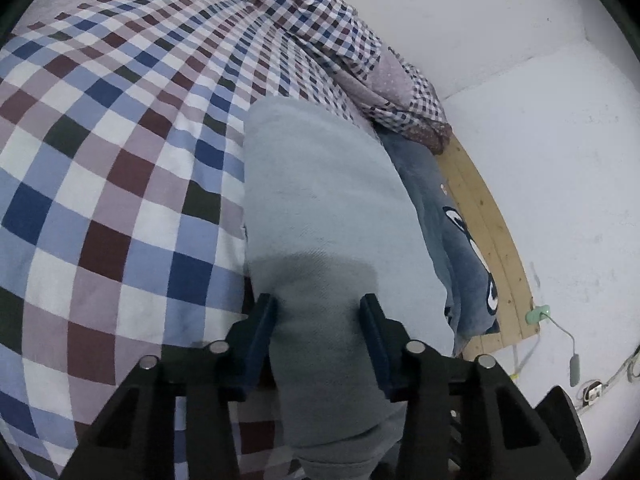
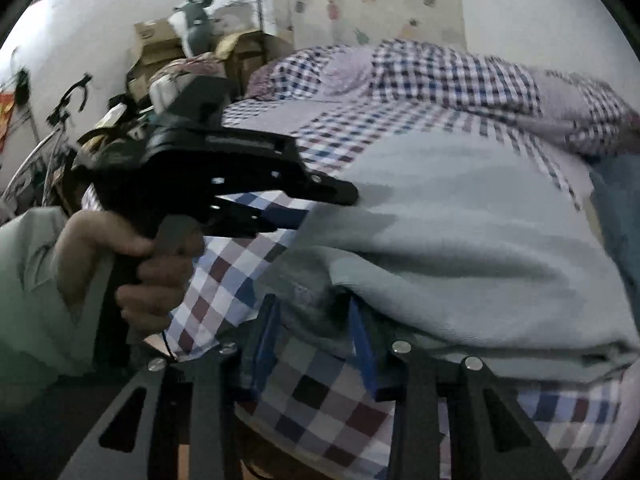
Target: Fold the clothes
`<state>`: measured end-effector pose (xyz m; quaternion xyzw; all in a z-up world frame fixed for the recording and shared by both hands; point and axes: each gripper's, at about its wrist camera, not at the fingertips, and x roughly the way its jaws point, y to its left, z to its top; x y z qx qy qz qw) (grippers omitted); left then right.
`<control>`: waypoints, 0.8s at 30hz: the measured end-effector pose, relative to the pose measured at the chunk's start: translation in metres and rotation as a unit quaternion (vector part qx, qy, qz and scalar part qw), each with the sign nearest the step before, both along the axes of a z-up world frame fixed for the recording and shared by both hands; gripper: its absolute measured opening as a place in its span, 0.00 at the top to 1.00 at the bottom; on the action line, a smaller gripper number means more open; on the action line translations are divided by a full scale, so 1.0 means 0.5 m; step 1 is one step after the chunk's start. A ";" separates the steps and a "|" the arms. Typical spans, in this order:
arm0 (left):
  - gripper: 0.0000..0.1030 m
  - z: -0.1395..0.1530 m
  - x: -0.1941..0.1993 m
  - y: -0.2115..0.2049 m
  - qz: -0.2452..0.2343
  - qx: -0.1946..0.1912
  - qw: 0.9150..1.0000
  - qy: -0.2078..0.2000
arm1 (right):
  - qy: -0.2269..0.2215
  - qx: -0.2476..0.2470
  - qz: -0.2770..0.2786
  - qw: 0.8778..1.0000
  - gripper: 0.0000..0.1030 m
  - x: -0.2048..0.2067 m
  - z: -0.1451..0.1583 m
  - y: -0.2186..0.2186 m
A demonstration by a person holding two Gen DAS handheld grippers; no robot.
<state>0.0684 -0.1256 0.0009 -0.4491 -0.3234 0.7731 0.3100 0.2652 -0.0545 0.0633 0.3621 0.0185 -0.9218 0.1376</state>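
A folded light grey-blue garment (image 1: pixel 320 184) lies on the checked bedsheet (image 1: pixel 120 168). My left gripper (image 1: pixel 322 312) is open, its blue fingers (image 1: pixel 264 328) standing either side of the garment's near end, with cloth filling the gap. In the right wrist view the same garment (image 2: pixel 460 224) is a thick fold. My right gripper (image 2: pixel 314 320) is open at its near left corner, with a bunched bit of cloth between the fingers. The left gripper (image 2: pixel 320 204) shows side-on at the garment's left edge, held by a hand (image 2: pixel 156 272).
A darker blue garment (image 1: pixel 460 248) with cartoon eyes lies beside the folded one, by the wooden bed frame (image 1: pixel 496 248). A paint roller (image 1: pixel 572 364) and a cable lie on the white floor. Rumpled checked bedding (image 2: pixel 440 76) sits behind; boxes (image 2: pixel 160 44) and clutter stand at the back left.
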 end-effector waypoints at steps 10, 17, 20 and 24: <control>0.89 0.007 -0.021 0.001 0.001 0.010 1.000 0.010 | 0.023 0.021 0.001 1.000 0.95 0.016 0.003 -0.029; 0.92 -0.009 -0.032 -0.007 0.016 0.004 1.000 0.001 | -0.057 0.053 0.021 0.997 1.00 0.022 -0.083 -0.038; 0.91 -0.015 -0.036 -0.010 0.021 0.002 1.000 -0.003 | -0.067 0.058 0.048 0.995 1.00 0.040 -0.097 -0.048; 0.88 -0.020 -0.029 -0.015 0.017 0.005 1.000 -0.006 | -0.019 0.029 0.036 0.999 0.99 0.066 -0.067 -0.043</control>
